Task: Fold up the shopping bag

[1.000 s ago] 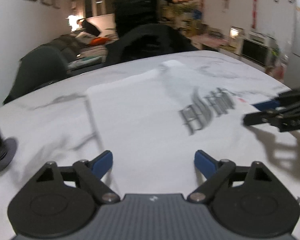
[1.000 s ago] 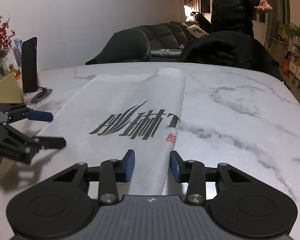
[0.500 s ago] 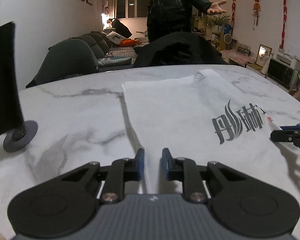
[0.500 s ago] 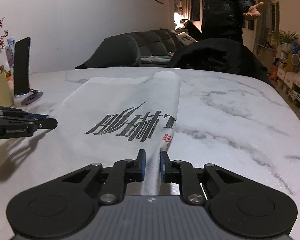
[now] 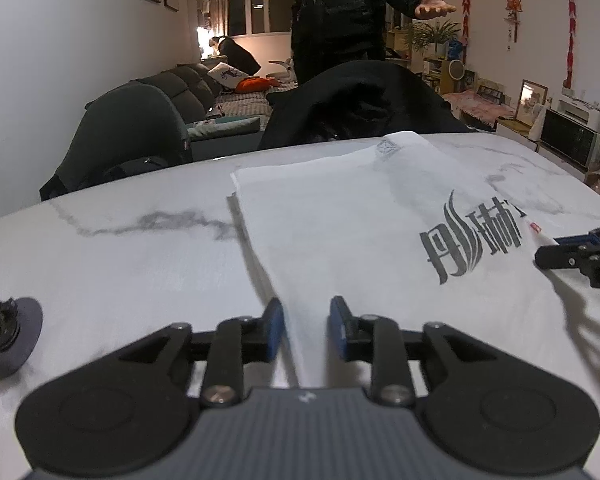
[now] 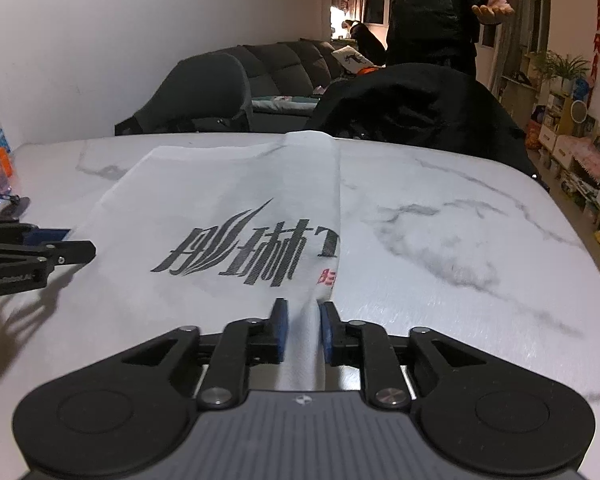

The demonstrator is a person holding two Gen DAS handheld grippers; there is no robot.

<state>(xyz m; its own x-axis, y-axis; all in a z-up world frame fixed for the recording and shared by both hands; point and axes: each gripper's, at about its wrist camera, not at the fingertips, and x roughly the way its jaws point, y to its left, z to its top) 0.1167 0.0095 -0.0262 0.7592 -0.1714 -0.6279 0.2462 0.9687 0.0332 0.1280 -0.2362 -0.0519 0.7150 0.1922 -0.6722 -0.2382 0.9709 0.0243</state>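
Both near corners of the shopping bag, which is spread flat on the marble table, are pinched: one by the left gripper, one by the right gripper. No fold is yet made; every fold is judged outstanding.

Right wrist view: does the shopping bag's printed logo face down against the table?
No, the dark logo lies face up on the white shopping bag, readable ahead of the right hand-held gripper.
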